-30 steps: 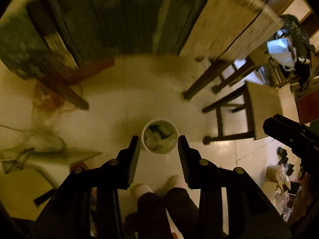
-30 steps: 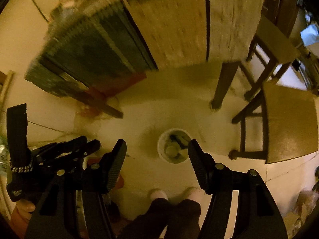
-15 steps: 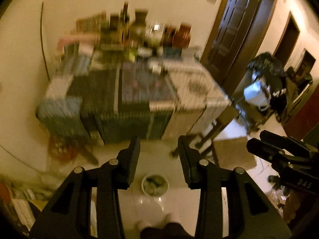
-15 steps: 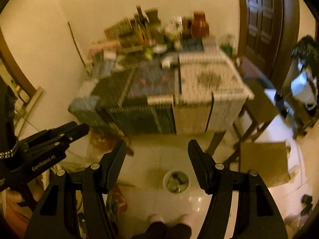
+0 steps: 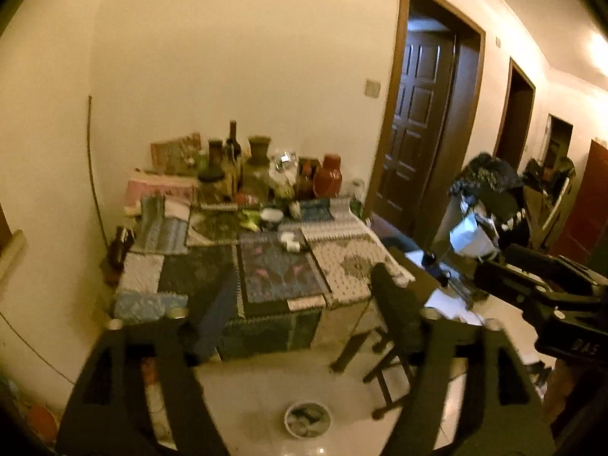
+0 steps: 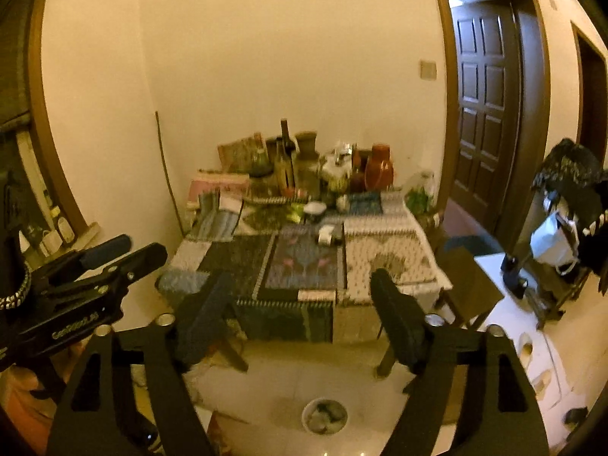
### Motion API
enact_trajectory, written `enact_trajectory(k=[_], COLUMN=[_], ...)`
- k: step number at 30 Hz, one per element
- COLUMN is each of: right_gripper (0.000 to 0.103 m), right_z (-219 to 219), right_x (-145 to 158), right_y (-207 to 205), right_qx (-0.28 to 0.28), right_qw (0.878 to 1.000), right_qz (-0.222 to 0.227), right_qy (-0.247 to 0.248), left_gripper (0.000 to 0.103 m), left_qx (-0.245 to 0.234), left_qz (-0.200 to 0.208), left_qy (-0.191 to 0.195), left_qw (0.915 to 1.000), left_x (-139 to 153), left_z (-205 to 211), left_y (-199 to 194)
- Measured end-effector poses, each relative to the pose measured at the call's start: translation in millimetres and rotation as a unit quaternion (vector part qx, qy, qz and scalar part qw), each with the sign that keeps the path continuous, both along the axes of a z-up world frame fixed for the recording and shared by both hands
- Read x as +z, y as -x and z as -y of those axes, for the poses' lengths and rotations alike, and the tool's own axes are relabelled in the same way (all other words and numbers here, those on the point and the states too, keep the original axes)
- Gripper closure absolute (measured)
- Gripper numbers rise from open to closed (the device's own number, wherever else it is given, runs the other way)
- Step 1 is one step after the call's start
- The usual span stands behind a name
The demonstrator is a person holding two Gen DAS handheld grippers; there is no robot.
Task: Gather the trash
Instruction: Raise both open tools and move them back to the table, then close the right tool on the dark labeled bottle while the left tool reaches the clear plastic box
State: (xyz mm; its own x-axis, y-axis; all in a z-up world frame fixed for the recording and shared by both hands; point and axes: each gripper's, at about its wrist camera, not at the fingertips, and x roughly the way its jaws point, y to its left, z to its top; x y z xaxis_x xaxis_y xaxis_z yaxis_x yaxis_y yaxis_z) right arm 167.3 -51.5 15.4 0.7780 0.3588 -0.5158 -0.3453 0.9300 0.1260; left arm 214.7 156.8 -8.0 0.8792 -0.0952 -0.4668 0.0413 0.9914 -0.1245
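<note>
One round white bin [image 5: 307, 419] stands upright on the pale floor [image 5: 258, 391], its open mouth facing up, so it has no long side to speak of; it sits below and between the left gripper's [image 5: 302, 304] two fingers, nearer the right-hand one, and well apart from both. In the right wrist view the same bin [image 6: 324, 415] lies below the gap of the right gripper [image 6: 300, 306], again nearer the right-hand finger. Inside it is a heap of crumpled scraps, pale and dark mixed, too blurred to count. Both grippers are opening, their fingers [image 5: 395, 313] spread wide with nothing between them and nothing touching the pads. Beyond the fingertips stands one table [image 5: 342, 266] under a patchwork cloth, its long side running away from the fingers toward the wall. At its far end is a crowd of bottles and jars [image 5: 262, 167], among them one tall dark bottle and one red-brown jug; the rest blur together. In the middle of the cloth, above the gap between the fingers, lies a small white thing [image 5: 290, 241] that I cannot make out. Right of the right-hand finger one wooden stool [image 5: 391, 372] stands beside the table leg, and further right one dark panelled door [image 5: 418, 133]. The other gripper shows at the edge of each view
</note>
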Motion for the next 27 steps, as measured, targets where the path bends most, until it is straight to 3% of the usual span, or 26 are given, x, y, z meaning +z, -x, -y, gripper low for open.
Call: enact_trajectory(k=[1, 3, 12, 20, 27], right_gripper=[0.015, 0.012, 0.012, 0.012, 0.012], right_z=[1, 3, 24, 43, 56], right_x=[2, 5, -5, -12, -17], right_y=[-2, -4, -55, -139, -199], right_qx=[-0.006, -0.016, 0.001, 0.034, 0.069], right_qw=[1.0, 1.0, 1.0, 0.999, 0.997], right_qz=[0.01, 0.022, 0.024, 0.006, -0.02], right_qy=[0.002, 0.005, -0.003, 0.0, -0.001], left_gripper=[0.011, 0.007, 0.007, 0.007, 0.007], left_qx=[0.005, 0.016, 0.047, 0.058, 0.091], left_qz=[0.006, 0.018, 0.012, -0.004, -0.012], left_qy=[0.004, 0.012, -0.003, -0.023, -0.016], left_qw=[1.0, 0.9996, 0.9988, 0.998, 0.9957], left_x=[3, 6, 2, 3, 2], left_z=[-2, -5, 4, 35, 54], left_y=[1, 0, -48, -139, -201])
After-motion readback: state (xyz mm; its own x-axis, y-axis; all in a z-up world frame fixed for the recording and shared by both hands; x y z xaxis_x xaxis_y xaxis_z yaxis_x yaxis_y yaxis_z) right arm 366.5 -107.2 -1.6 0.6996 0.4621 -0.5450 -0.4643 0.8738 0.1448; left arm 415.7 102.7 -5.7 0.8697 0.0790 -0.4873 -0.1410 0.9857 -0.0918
